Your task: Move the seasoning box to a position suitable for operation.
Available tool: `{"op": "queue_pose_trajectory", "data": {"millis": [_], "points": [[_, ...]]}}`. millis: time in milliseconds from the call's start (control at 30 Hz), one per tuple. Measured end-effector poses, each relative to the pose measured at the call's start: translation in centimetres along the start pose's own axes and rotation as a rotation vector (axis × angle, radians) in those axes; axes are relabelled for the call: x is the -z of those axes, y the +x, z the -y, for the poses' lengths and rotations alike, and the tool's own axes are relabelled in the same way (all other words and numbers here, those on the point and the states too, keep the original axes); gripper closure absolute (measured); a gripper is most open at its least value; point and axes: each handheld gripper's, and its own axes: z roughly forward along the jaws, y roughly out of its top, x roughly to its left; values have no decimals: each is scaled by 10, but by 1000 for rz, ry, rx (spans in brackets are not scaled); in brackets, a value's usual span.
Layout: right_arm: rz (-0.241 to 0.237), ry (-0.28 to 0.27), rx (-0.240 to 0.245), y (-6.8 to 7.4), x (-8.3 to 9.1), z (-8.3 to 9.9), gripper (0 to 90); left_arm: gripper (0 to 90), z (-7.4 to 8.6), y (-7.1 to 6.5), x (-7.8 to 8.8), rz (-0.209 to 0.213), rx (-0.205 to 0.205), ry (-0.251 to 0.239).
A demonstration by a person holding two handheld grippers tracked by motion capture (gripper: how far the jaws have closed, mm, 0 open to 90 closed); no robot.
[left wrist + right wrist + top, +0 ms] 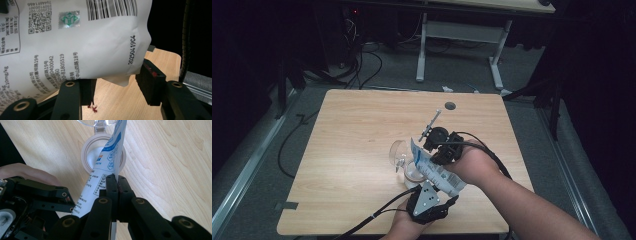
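Here, the white pouch (436, 172) is held tilted over the open jar (103, 152), pinched by the clenched right gripper (117, 178); the left gripper (116, 86) brackets its lower corner, apparently untouched. Pouring seems underway; emptying remains.

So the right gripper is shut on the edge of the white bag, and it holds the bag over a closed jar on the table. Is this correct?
Not quite: the jar is open, its lid flipped back, as the right gripper view shows. The right gripper is indeed shut on the white bag above it.
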Motion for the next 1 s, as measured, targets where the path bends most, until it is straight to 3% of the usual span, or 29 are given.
{"op": "queue_pose_trajectory", "data": {"millis": [1000], "points": [[3, 6, 9, -1, -2, -6, 900, 523, -3, 3, 0, -5, 12, -5]]}}
